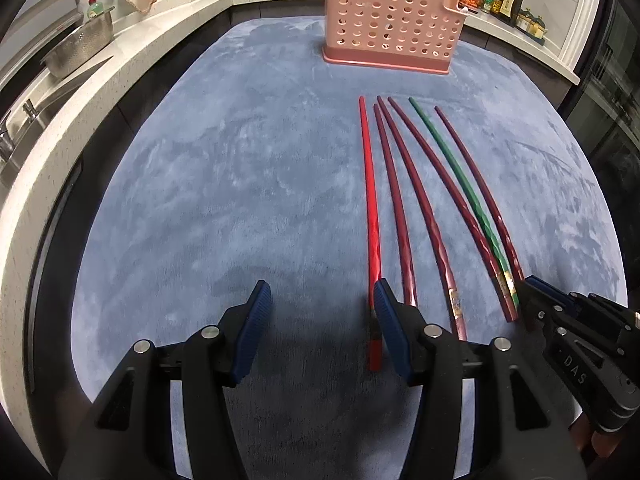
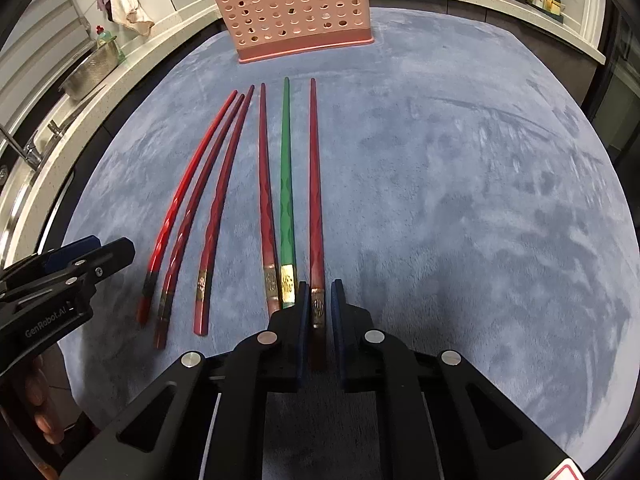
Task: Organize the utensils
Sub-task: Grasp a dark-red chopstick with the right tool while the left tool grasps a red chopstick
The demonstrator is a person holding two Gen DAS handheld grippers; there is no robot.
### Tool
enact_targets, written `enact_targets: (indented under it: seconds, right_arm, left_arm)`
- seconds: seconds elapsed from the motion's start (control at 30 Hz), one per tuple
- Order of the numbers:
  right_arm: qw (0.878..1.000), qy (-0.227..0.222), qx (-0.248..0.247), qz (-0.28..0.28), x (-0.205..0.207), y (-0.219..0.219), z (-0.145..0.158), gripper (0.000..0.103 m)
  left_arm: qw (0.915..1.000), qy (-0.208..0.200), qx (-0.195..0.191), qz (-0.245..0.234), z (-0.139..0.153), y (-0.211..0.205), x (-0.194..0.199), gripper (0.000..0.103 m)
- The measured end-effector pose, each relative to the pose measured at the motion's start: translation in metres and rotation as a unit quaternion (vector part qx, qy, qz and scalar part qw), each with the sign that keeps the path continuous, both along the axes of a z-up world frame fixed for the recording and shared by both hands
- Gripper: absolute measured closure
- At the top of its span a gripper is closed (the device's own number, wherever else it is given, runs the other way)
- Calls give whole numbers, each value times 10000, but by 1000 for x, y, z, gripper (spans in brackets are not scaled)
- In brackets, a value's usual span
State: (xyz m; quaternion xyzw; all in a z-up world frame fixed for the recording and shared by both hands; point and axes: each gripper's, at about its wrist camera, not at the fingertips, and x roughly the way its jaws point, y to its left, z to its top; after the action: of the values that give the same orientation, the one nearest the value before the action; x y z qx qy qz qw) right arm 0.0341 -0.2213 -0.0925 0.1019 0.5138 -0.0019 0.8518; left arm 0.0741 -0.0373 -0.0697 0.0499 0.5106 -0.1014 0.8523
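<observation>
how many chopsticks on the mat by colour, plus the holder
bright red chopstick: 1
dark red chopsticks: 4
green chopstick: 1
pink holder: 1
total: 7 things, 6 of them chopsticks

The rightmost dark red one sits between the pads of the right gripper; the left gripper is open beside the bright red one.
</observation>
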Motion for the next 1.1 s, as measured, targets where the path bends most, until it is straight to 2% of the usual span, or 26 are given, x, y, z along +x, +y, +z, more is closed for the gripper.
enact_targets:
  seconds: [0.4,0.57,0.77,0.87,1.03,1.1]
  right_arm:
    - [10000,19,35,-58,-20,-3,-1,95]
    - [10000,19,29,-60,-21,-3,-1,95]
    - [10000,19,36,-60,-22,-3,-1,95]
    - [10000,18,36,-58,-22,-4,-1,95]
    - [10000,18,45,-60,-22,-4,-1,95]
    - [10000,21,40,-55,-22,-4,-1,95]
  left_arm:
    - [9994,245,-108,-219,-10,-3,-13,52]
    - [9984,471,-198,-226,-20,-3,-11,53]
    - [9987,438,-212,-171,-22,-2,-9,57]
    - [9987,407,-213,-206,-22,-3,-9,65]
    - [9986,366,-288,-259,-21,-1,-9,91]
    - [9985,362,-317,-268,-21,0,-8,94]
